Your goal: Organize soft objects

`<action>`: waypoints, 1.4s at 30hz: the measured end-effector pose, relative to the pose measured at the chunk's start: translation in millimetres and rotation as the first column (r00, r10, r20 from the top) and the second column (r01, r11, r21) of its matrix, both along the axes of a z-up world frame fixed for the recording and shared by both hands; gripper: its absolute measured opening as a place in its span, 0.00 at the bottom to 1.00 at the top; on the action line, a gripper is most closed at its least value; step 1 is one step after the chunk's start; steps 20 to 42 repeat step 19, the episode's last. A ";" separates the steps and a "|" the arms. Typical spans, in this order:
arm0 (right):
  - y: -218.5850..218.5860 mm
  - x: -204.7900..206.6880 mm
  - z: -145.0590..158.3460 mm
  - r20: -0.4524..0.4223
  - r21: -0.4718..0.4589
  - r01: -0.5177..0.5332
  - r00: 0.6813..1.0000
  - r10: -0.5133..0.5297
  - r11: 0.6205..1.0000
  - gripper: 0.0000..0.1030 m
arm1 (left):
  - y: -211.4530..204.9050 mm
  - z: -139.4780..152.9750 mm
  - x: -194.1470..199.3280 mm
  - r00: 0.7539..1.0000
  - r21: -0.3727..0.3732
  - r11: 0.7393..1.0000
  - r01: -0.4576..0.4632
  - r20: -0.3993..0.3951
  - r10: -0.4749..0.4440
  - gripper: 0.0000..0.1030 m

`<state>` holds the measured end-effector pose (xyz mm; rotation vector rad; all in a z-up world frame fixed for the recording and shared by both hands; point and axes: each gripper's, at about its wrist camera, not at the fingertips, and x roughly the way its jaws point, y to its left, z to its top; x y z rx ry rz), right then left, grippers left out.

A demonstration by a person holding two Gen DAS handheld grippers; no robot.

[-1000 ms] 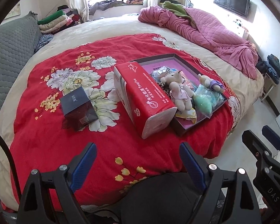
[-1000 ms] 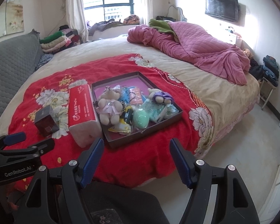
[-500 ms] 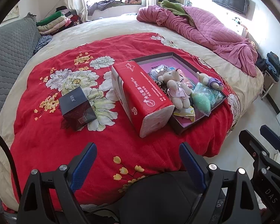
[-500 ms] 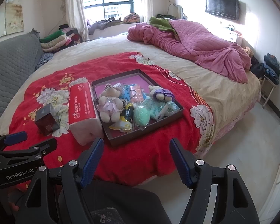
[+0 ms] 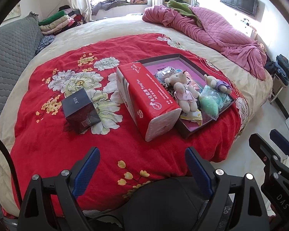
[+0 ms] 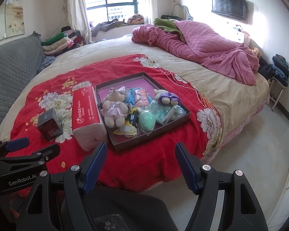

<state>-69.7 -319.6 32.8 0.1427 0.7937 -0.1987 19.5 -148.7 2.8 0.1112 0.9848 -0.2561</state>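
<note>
On the bed, over the red flowered blanket (image 6: 154,159), sits a shallow dark tray (image 6: 180,118) crowded with soft things: a pale teddy in a pink dress (image 6: 113,109), a second little bear in purple (image 6: 164,97), a mint-green pouch (image 6: 146,119) and some crinkly packets. A red tissue pack (image 6: 85,113) lies touching the tray's left wall, and a small dark box (image 6: 49,124) stands apart, farther left.

Both tools hang over the near edge of the bed: the left hand-held gripper (image 5: 142,166) and the right hand-held gripper (image 6: 141,164) are each spread wide, grasping nothing.

The toys already lie gathered in the tray, which fits either a sorting yet to come or one just finished. I'd say any pick here wants a slow descent, pinching a toy across its plump body, and lifting straight up so neighbours don't drag along.
</note>
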 end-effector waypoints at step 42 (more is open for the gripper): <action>0.4 -1.3 2.6 0.001 -0.001 0.004 1.000 -0.004 1.000 0.72 | -3.0 -2.6 -0.2 1.000 0.013 1.000 0.010 0.001 -0.010 0.87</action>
